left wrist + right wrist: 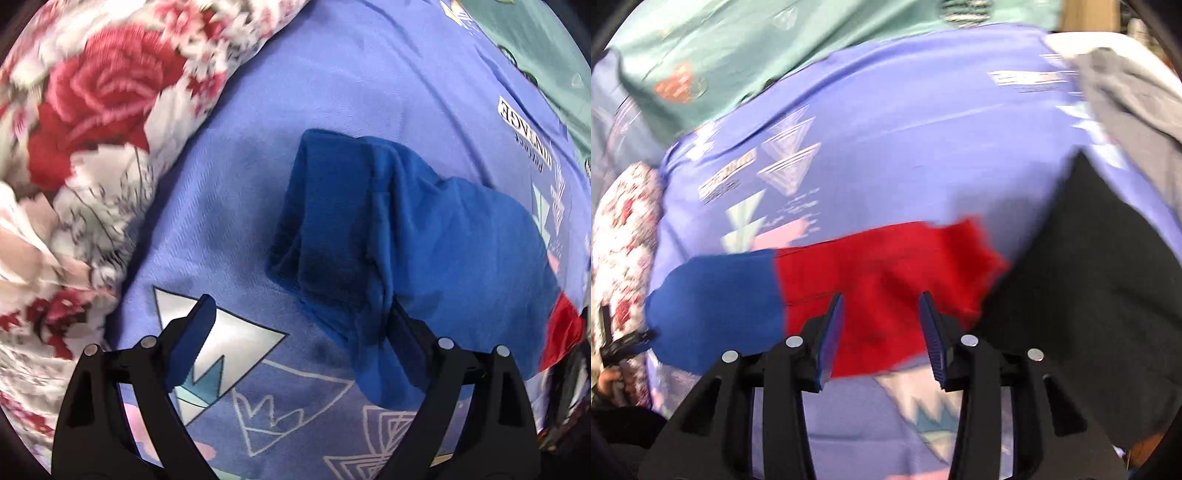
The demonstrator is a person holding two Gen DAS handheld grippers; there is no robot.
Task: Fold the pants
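Observation:
The pants are blue with a red part. In the left wrist view the blue leg end (399,236) lies bunched on the lilac bedsheet (332,85), with a bit of red (563,332) at the right edge. My left gripper (299,325) is open; its right finger touches the blue cloth, the left finger is over bare sheet. In the right wrist view the pants stretch across, blue (716,306) at left and red (886,273) in the middle. My right gripper (882,325) is open just above the red part, holding nothing.
A rose-patterned quilt (81,147) lies left of the pants and also shows in the right wrist view (624,251). A black cloth (1089,295) lies right of the red part, a grey garment (1134,122) beyond it. A mint sheet (757,48) lies at the far side.

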